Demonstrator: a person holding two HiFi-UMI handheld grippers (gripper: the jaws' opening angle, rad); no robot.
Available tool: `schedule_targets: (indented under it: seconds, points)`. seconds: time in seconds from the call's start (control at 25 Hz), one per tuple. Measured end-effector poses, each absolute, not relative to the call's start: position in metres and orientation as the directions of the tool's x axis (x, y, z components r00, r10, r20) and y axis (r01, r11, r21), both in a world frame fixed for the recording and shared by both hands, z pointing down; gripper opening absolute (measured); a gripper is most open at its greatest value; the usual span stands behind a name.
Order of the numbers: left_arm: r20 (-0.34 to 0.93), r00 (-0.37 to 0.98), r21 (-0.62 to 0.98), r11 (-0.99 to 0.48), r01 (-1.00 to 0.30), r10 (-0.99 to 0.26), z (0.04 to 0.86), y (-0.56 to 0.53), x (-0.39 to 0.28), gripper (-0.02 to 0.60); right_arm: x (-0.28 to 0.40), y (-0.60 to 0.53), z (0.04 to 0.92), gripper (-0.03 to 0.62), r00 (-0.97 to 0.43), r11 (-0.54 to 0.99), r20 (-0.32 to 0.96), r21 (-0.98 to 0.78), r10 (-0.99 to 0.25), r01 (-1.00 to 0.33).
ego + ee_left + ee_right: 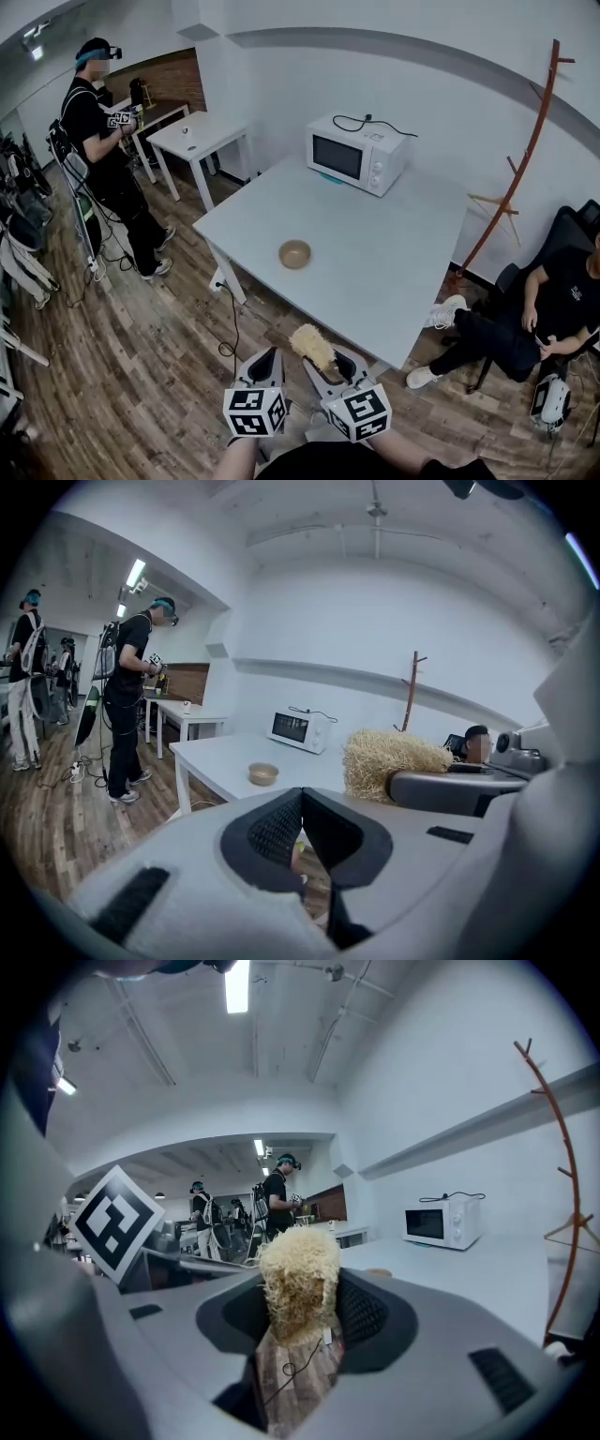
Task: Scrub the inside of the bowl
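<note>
The table point(394, 272) lies ahead of both grippers, the bowl point(294, 253) on it well beyond their tips. The right gripper point(326, 364) pinches a fibrous scrubber point(312, 345), ready for rubbing; the left gripper point(266, 360), just beside it, is pressed together empty, likely free to steady the bowl.

I'm in a lab-like workroom here: bare white tables point(394, 272), a microwave point(356, 157), wood floor point(141, 356), and another person point(105, 141) wearing a recording headset point(97, 53).

No legible txt, labels or nos anywhere
</note>
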State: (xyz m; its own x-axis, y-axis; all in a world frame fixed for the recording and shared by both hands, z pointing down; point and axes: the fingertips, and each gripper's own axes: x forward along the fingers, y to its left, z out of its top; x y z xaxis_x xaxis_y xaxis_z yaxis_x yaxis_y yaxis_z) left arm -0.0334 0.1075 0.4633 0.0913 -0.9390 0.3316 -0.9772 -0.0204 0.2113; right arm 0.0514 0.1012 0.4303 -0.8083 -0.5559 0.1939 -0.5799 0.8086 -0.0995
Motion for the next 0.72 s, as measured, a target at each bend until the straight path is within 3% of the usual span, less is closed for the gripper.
schedule_targets:
  seconds: [0.72]
  points:
    - [0.351, 0.039, 0.212, 0.039, -0.977, -0.936, 0.476, 0.03, -0.037, 0.017, 0.055, 0.016, 0.451, 0.184, -0.834, 0.826, 0.232, -0.16, -0.5, -0.54]
